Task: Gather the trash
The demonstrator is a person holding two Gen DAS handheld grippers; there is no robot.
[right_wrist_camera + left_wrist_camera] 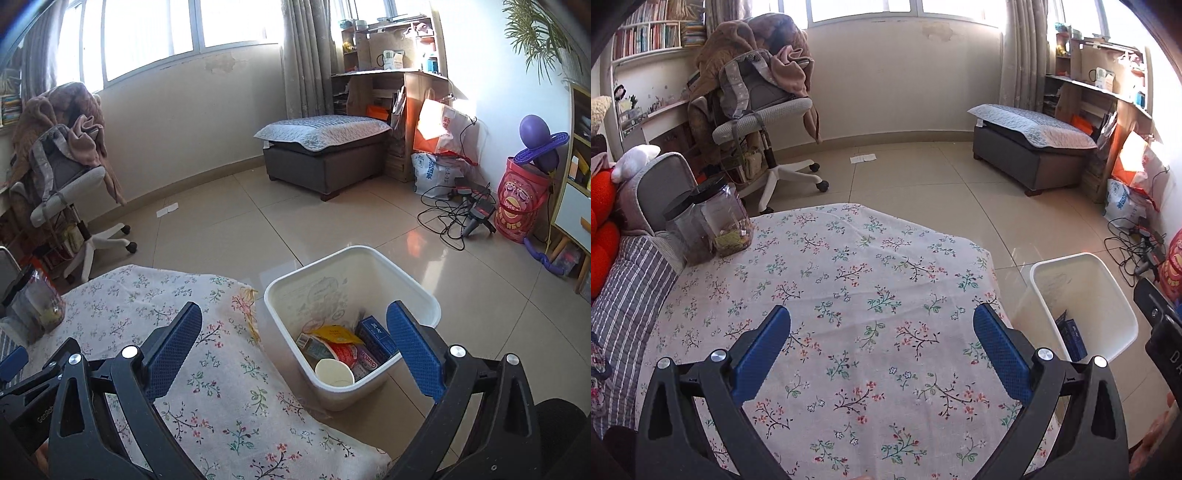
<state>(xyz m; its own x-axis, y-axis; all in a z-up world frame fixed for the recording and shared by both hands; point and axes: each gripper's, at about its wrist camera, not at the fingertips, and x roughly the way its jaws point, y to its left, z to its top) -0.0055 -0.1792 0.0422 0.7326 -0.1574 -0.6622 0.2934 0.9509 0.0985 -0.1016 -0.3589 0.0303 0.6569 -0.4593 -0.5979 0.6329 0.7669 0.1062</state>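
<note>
Both the left gripper (881, 325) and right gripper (294, 325) are seen released, empty. Trash (338, 350) is already binned between the right fingers; the surface (849, 266) seems cleared.

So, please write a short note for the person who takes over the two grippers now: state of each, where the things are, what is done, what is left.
Left gripper: open, nothing between its fingers, over the floral tablecloth.
Right gripper: open, empty, at the table edge above the white bin.
Done: the bin on the floor holds a paper cup, a blue box and wrappers.
Left: no trash shows on the table; only two jars stand at its far corner. A paper scrap lies on the floor.
</note>
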